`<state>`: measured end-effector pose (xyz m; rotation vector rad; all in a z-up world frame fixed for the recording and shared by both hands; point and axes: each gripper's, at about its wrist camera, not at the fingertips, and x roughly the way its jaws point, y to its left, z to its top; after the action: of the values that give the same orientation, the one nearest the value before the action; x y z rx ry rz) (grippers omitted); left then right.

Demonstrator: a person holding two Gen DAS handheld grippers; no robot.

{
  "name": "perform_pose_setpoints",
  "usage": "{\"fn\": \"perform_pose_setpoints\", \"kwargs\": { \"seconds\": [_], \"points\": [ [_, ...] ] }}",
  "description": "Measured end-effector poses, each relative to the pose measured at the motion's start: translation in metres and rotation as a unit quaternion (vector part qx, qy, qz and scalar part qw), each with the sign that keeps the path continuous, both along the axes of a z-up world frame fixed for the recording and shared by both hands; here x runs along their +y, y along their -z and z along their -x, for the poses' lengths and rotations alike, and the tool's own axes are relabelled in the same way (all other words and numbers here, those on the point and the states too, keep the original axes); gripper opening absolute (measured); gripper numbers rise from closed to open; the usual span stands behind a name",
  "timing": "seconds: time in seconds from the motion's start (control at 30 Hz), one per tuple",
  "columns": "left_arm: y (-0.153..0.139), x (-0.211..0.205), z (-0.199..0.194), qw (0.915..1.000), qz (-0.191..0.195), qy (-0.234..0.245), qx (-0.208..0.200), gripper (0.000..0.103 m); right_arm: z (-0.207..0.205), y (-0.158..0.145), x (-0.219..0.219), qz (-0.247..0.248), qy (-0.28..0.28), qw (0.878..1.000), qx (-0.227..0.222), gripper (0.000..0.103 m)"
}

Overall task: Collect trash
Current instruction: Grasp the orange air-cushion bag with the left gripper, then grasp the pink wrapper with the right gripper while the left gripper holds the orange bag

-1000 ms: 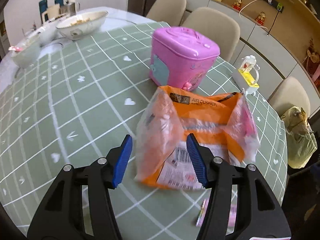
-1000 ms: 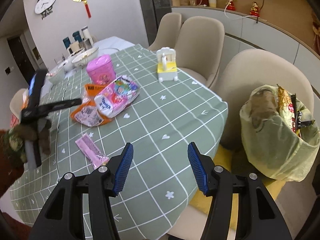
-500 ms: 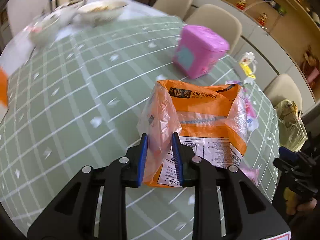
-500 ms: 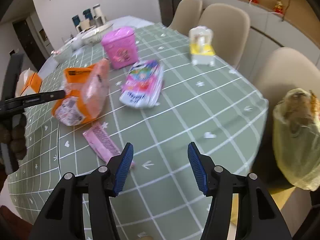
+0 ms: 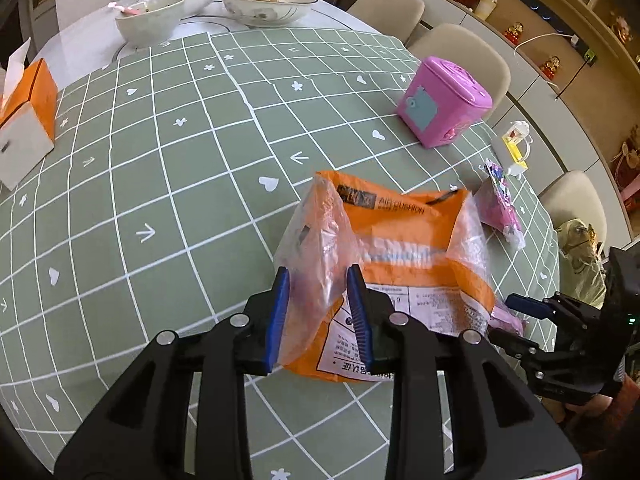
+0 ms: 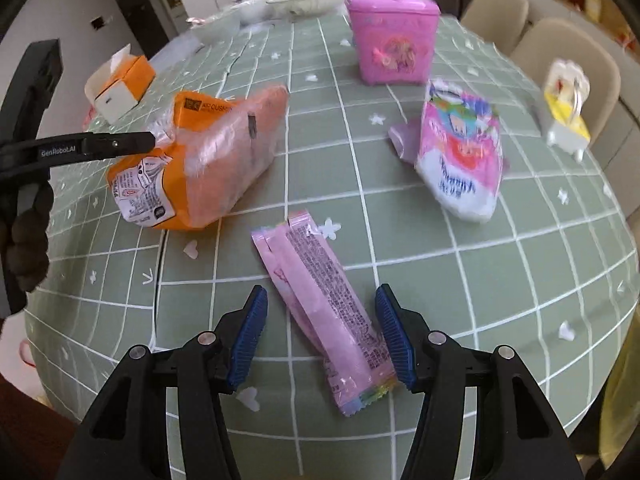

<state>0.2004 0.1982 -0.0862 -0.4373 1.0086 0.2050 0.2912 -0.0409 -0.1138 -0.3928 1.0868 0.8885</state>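
Three pieces of trash remain on the table (image 5: 200,152): the orange air-cushion bag (image 5: 404,252), pinched at its clear side by the nearly closed left gripper (image 5: 318,312). The pink wrapper (image 6: 324,312) near the table's front edge lies unheld between the wide jaws of the right gripper (image 6: 320,336), which have just been closing, while the pink-and-white packet (image 6: 460,152) toward the right edge is untouched.

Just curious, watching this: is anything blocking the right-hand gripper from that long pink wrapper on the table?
Nothing visible does. The pink wrapper lies flat on the green tablecloth, its near part already between the right gripper's open jaws, which have just been closing.
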Motion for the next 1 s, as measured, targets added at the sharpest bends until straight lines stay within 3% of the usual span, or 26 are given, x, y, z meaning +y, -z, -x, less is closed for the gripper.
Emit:
{"fn": "perform_pose_setpoints", "kwargs": {
  "seconds": [0.13, 0.33, 0.63, 1.0],
  "points": [
    [0.003, -0.003, 0.001, 0.9999, 0.010, 0.007, -0.002, 0.028, -0.004, 0.001, -0.012, 0.023, 0.033, 0.999, -0.014, 0.041],
    [0.008, -0.015, -0.003, 0.9998, 0.013, 0.018, 0.001, 0.029, -0.006, 0.001, -0.040, 0.007, 0.078, 0.997, 0.005, 0.036],
    [0.007, -0.019, -0.005, 0.9997, 0.015, 0.020, 0.000, 0.032, -0.009, 0.000, -0.030, -0.020, 0.057, 0.998, 0.033, 0.037],
    [0.005, -0.013, -0.001, 0.9998, 0.017, 0.014, 0.000, 0.035, -0.007, 0.000, 0.011, 0.003, -0.013, 1.000, -0.004, 0.037]
  ]
}}
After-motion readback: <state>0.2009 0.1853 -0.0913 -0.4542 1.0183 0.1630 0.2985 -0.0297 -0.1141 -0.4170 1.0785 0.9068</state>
